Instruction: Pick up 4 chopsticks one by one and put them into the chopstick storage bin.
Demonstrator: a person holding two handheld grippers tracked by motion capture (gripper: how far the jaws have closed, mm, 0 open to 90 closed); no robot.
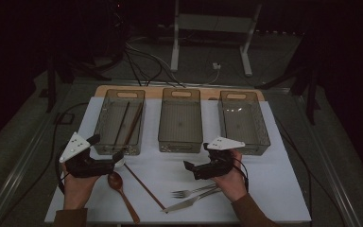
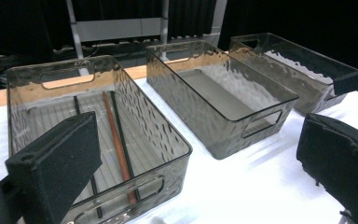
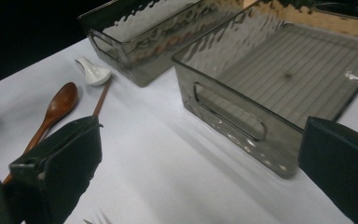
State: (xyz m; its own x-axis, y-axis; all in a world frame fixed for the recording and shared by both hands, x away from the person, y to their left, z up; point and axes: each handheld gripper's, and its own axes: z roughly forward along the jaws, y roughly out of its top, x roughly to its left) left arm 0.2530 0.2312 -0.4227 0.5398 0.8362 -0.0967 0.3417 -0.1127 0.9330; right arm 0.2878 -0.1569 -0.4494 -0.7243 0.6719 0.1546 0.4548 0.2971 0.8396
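Both grippers stand with jaws wide apart and nothing between them: the left gripper (image 1: pixel 105 163) low at 8 o'clock on the white mat (image 1: pixel 274 189), the right gripper (image 1: pixel 196 166) near the middle front. Nearest the left one, at its 5 o'clock, lies a wooden spoon (image 1: pixel 118 184) beside a loose brown chopstick (image 1: pixel 144 187) and a white ceramic spoon (image 3: pixel 93 73); a fork (image 1: pixel 194 191) and knife (image 1: pixel 189 203) lie at the right one's 6 o'clock. Three clear bins line the far edge, and the left bin (image 2: pixel 168 135), at 11 o'clock, holds chopsticks (image 2: pixel 116 135).
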